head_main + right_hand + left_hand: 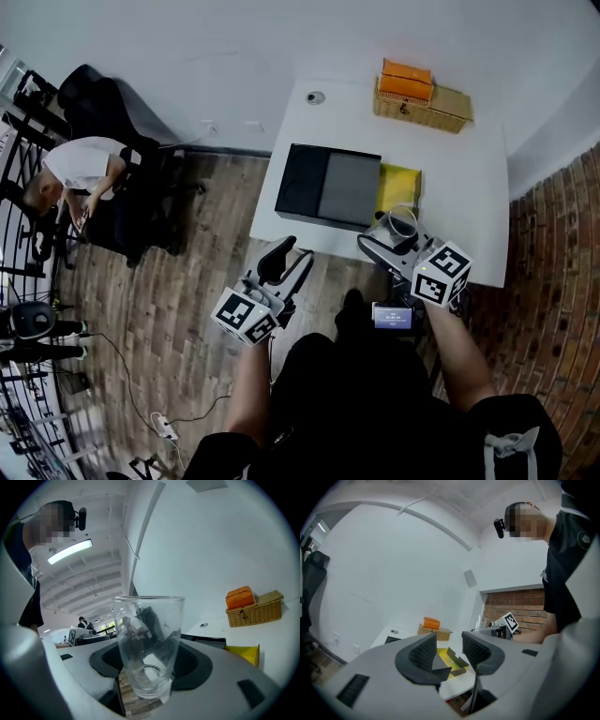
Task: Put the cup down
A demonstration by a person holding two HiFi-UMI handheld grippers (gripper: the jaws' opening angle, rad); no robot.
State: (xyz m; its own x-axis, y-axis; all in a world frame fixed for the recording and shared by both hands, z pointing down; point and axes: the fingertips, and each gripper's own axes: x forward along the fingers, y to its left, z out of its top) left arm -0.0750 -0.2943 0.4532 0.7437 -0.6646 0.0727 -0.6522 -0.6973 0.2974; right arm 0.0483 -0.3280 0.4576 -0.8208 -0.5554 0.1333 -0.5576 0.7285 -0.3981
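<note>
Nearest to the person, at the waist, sits a small screen [392, 316]. It shows some light characters, but they are too small to read. The left gripper [450, 649] is held out over the wooden floor [187, 309], short of the table. Its jaws stand apart and nothing is between them. The marker cube [246, 317] on it carries only black and white squares, no words.

The right gripper [149, 670] is clamped on the cup [147, 630], a clear empty glass without any print. The cup stands upright between the dark pads, in the air and not on any surface. In the head view it is seen against the near edge of the white table [469, 216].

Just beyond the cup lies a yellow tray [398, 187]. To the left of the tray, touching it or almost, is a flat box [328, 186], half black and half grey. No label can be read on either.

At the far edge of the table stands a wicker basket [427, 114], with an orange box [406, 80] on its left part. A small round object [315, 97] lies at the far left corner.

Well apart, on the left by the wall, another person [84, 169] in a white shirt bends forward beside a black chair [94, 98].
</note>
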